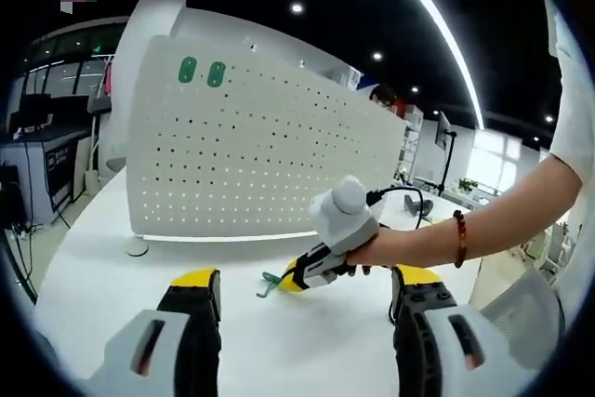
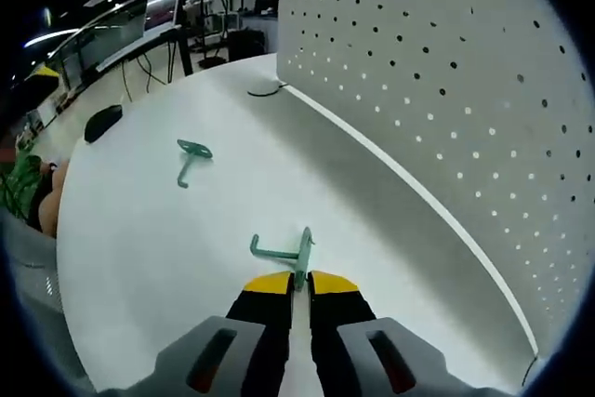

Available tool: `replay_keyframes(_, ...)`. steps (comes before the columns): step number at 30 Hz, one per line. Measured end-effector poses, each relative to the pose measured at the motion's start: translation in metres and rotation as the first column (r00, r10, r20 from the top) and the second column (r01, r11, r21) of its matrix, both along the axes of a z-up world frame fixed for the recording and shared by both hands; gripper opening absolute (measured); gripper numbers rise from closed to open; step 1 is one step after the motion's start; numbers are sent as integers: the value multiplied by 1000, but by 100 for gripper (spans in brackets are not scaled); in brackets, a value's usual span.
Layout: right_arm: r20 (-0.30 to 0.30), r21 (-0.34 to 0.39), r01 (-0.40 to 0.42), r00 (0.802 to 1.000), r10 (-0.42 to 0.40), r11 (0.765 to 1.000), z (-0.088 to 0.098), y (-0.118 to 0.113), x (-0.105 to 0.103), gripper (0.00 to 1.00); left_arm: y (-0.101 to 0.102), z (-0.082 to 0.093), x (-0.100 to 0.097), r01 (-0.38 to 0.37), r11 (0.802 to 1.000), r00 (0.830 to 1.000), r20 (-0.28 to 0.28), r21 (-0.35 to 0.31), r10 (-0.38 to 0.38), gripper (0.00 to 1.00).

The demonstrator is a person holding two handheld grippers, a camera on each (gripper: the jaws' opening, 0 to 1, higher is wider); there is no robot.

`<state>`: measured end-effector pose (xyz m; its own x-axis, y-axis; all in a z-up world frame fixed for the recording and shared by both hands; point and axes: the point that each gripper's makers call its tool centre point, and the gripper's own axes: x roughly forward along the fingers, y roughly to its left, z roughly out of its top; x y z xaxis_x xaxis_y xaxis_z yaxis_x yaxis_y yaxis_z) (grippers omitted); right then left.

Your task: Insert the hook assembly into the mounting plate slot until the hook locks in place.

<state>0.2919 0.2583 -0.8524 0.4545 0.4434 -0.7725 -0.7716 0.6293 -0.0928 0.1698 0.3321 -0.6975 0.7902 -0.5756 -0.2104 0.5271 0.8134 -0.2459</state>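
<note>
Already a green hook point(image 2: 284, 253) is pinched by the closed right hand-held gripper point(image 2: 298, 287) near the pegboard point(image 2: 446, 72); insertion remains undone

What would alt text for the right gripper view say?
The right gripper, jaws closed, pinches a green hook low over a white table beside a white pegboard. A second green hook lies farther off.

White table point(image 2: 158, 258), glossy top. On it: white perforated mounting plate point(image 2: 446, 81) standing upright along the 3 o'clock side in the right gripper view; one green hook point(image 2: 191, 157) lying loose at 10 o'clock; dark rounded object point(image 2: 102, 123) further out near the table edge.
</note>
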Motion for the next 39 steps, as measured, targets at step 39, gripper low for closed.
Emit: replay_keyframes(39, 133, 238, 55, 987, -88, 970, 83, -7, -40, 2, -20, 20, -3, 33, 998, 999, 10, -44, -33, 71)
